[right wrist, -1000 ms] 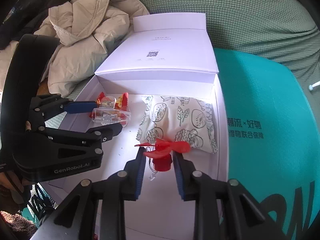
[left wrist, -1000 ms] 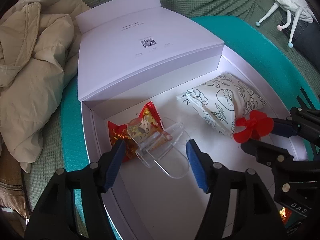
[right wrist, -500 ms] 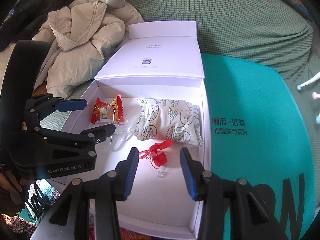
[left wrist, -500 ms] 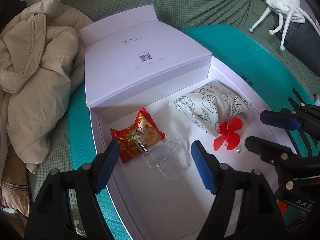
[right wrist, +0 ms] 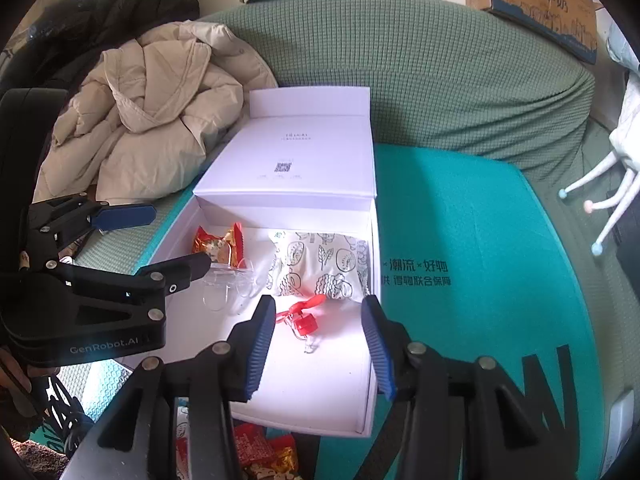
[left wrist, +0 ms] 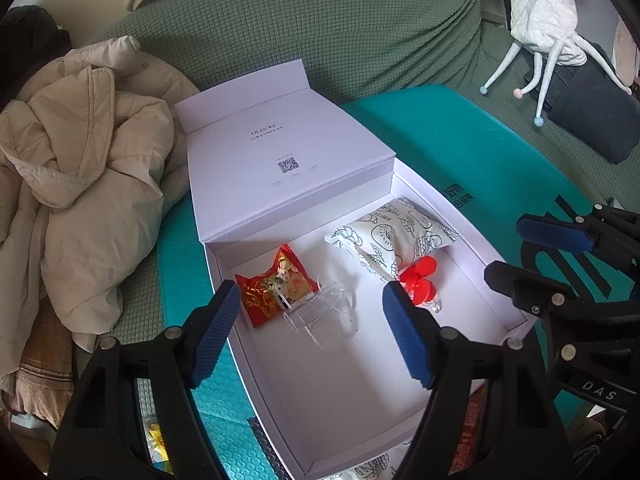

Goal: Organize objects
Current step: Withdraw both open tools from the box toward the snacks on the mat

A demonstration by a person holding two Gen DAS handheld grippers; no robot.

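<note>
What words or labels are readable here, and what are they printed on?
"GenRobot.AI": side of the left gripper.
"DAS": the right gripper, rest cut off.
"潮流×好物": teal mat.
White box lid: QR code, small print too blurred.
Cardboard carton: blue characters, not legible.

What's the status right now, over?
Left hand-held gripper and right hand-held gripper open, empty. Red propeller, clear stand, two packets in white box. Nothing blocking.

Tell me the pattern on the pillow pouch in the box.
White pillow pouch with black line-drawn leaves; clearest in right wrist view.
</note>
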